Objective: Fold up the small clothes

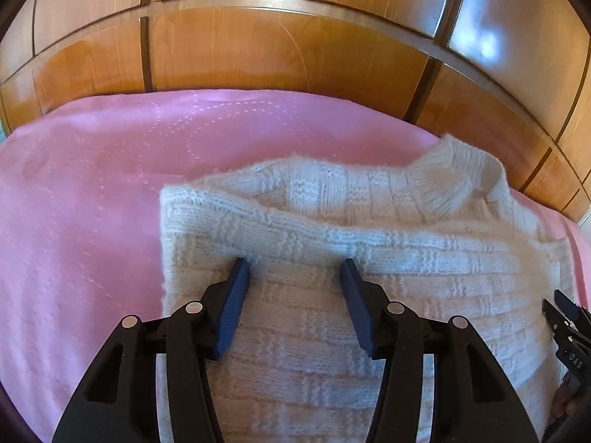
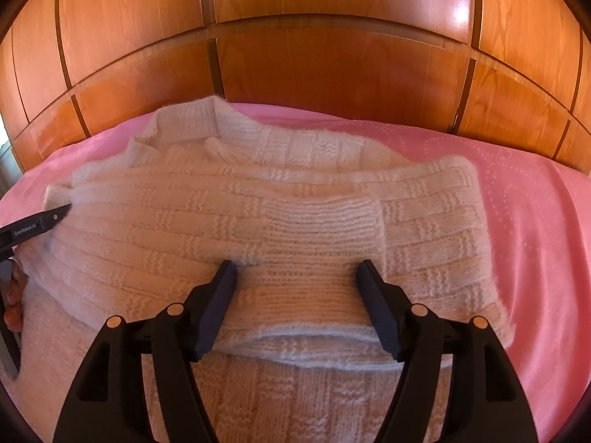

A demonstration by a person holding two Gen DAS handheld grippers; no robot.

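A wooden wardrobe [image 2: 332, 74] stands behind the pink bedspread [image 1: 92, 184]; on it lies the partly folded white knitted sweater [image 2: 258, 206]; left gripper [image 1: 293, 264] and right gripper [image 2: 297, 267] hover over it, jaws apart, holding nothing.

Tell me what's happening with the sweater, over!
Left gripper open, right gripper open, both over white sweater. Sleeve folded across, on pink bedspread. Nothing blocking.

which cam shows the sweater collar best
The right wrist view: the white sweater has its ribbed collar fully visible at the far edge, lying flat on the pink bedspread. In the left wrist view the collar sits off to the right, distorted and partly folded over.
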